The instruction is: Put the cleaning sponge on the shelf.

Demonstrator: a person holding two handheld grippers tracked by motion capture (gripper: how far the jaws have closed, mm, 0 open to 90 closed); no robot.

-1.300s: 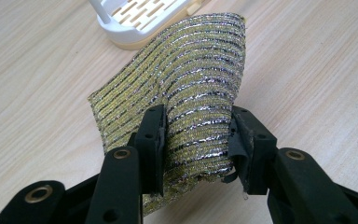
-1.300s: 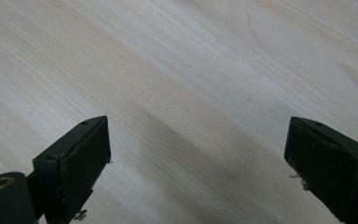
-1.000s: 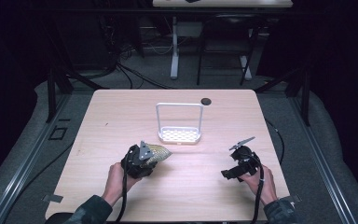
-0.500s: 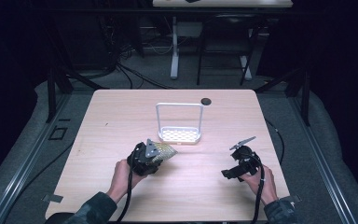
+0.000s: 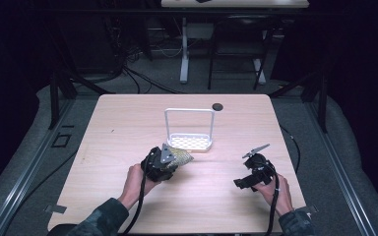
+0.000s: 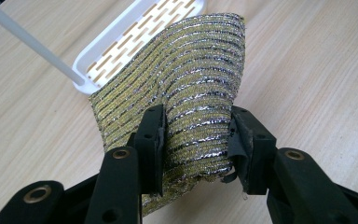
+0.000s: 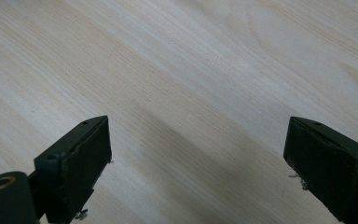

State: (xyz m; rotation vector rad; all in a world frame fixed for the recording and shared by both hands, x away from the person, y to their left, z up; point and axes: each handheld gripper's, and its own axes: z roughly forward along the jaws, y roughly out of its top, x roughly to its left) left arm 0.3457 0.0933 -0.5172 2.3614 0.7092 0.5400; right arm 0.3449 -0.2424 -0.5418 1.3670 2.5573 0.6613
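A gold and silver striped scouring sponge (image 6: 191, 88) is pinched between the two black jaws of my left gripper (image 6: 196, 140), which is shut on it. From above, the sponge (image 5: 182, 157) sticks out of that gripper (image 5: 174, 160) toward the white slotted rack (image 5: 189, 142), just short of its front edge. The rack's near corner (image 6: 121, 51) lies right behind the sponge in the left gripper view. My right gripper (image 5: 243, 183) rests low over the table at the right; its jaws (image 7: 198, 158) stand wide apart with bare wood between them.
A tall white wire handle (image 5: 189, 112) arches over the rack. A small dark round object (image 5: 218, 106) lies near the table's far edge. The wooden table (image 5: 128, 123) ends close behind both hands; dark floor, cables and stands surround it.
My left gripper has carried the sponge to the right and a little forward, closer to the white rack. The right gripper has stayed where it was.
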